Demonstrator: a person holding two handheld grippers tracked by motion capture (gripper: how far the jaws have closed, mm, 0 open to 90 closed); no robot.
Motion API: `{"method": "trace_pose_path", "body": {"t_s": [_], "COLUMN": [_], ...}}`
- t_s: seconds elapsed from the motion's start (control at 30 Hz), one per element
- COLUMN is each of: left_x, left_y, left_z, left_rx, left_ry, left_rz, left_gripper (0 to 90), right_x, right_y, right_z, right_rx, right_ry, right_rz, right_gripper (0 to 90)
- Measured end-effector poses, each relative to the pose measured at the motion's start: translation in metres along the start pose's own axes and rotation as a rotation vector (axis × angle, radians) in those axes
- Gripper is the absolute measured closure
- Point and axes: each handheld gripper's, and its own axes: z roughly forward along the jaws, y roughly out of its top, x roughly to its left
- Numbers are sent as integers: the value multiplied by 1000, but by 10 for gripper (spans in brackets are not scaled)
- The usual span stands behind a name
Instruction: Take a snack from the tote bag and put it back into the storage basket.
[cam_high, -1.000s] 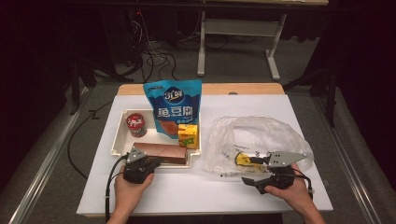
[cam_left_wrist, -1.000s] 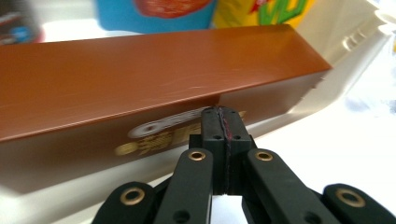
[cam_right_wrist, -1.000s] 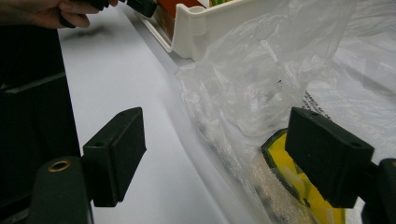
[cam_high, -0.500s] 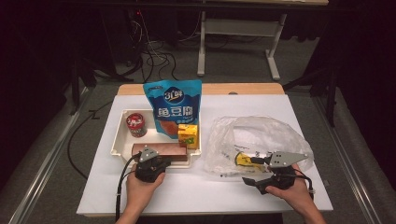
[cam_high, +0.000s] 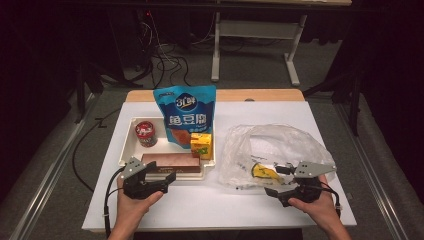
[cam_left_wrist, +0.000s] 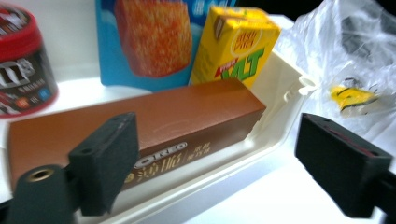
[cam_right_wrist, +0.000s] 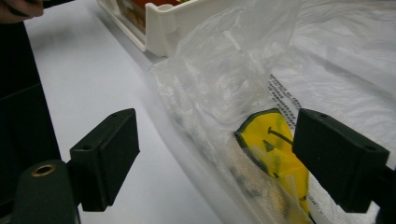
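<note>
A brown Oreo box lies along the front of the white tray. My left gripper sits just in front of that tray. Its jaws have just been opening and now stand wide, gripping nothing; the box and the tray rim lie just beyond them. My right gripper is at the near edge of a clear plastic bag. Its jaws have opened a little further. The bag's crumpled edge and a yellow smiley print lie between the pads, untouched.
The tray also holds a red can, a blue snack bag standing upright and a yellow drink carton. The white table ends just behind both hands.
The left gripper's jaws have gone from shut to wide apart, and the hand has drawn back slightly from the brown box. The right hand has stayed in place.
</note>
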Motion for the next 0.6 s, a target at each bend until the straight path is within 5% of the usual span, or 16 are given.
{"method": "trace_pose_path", "body": {"t_s": [0.13, 0.6], "left_x": [0, 9], "left_y": [0, -8], "left_z": [-8, -34], "left_rx": [-5, -31], "left_ry": [10, 28], "left_rz": [11, 48], "left_gripper": [10, 2], "right_x": [-2, -17], "right_y": [-1, -21], "right_z": [-3, -25], "right_rx": [-8, -5], "right_ry": [-35, -139], "right_rz": [17, 93], "right_gripper": [100, 22]}}
